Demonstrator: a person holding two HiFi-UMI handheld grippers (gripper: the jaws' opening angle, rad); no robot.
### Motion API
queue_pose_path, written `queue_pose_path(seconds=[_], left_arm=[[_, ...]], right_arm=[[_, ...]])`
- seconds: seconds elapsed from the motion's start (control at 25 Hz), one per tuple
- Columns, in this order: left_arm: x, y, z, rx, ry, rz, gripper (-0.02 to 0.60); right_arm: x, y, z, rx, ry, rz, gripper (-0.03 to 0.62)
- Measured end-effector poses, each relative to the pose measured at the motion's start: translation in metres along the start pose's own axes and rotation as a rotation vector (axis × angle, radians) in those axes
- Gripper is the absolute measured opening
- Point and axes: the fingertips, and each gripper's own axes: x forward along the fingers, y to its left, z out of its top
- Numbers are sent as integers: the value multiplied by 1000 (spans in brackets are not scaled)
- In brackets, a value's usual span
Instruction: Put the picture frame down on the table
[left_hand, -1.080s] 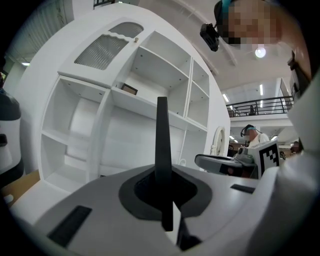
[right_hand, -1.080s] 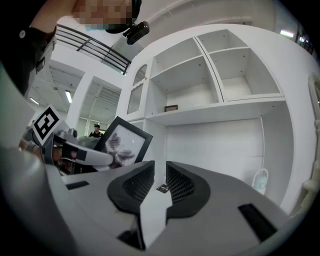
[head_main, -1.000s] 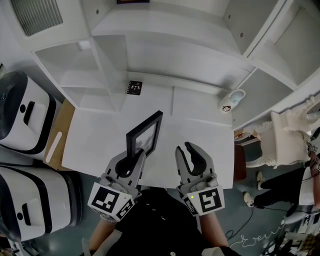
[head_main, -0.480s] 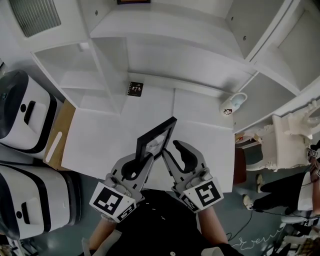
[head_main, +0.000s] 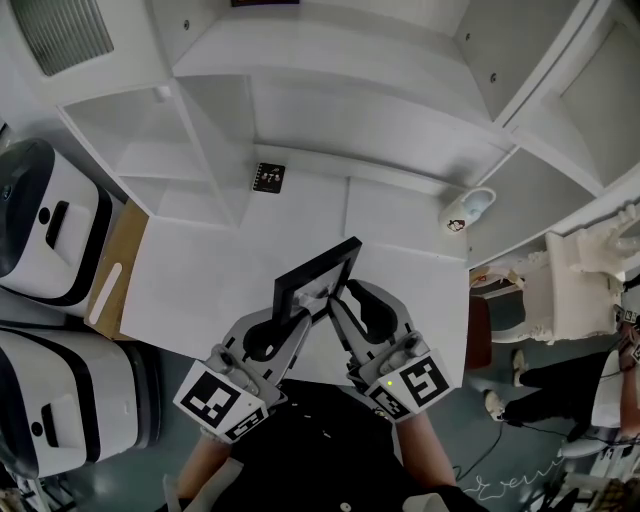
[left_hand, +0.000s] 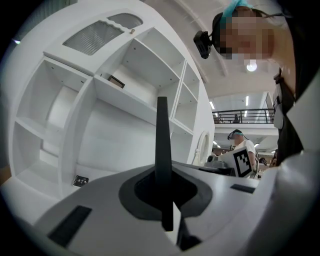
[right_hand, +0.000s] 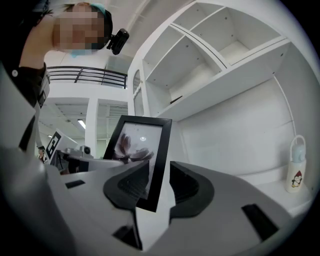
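left gripper (head_main: 297, 316): jaws pinch picture frame (head_main: 316, 270) edge | right gripper (head_main: 347, 298): jaws just opened wide, frame corner between

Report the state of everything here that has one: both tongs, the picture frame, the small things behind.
left tongs, shut on the picture frame's edge.
right tongs, open, just been opening; the frame's lower corner sits between them, unpressed.
picture frame, upright and tilted, not yet laid on the table.
bottle, standing upright.
black card, lying flat.
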Motion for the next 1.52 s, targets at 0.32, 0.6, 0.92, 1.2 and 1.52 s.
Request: queue_pose_path(seconds=[0.32, 0.6, 0.92, 1.2, 1.52], left_arm=[[3, -1, 0, -12, -8, -29, 12], [7, -1, -5, -20, 8, -21, 12], [7, 3, -10, -18, 35, 45, 25], [17, 20, -16, -10, 55, 138, 99], [14, 31, -23, 49, 98, 239, 126]], right_arm=[[-3, -4, 3, 13, -21, 0, 77], [-4, -8, 2, 42, -8, -35, 69], [-6, -10, -3, 65, 14, -99, 67], [-7, -36, -16, 64, 64, -187, 67], [-7, -49, -27, 59, 106, -268, 67]])
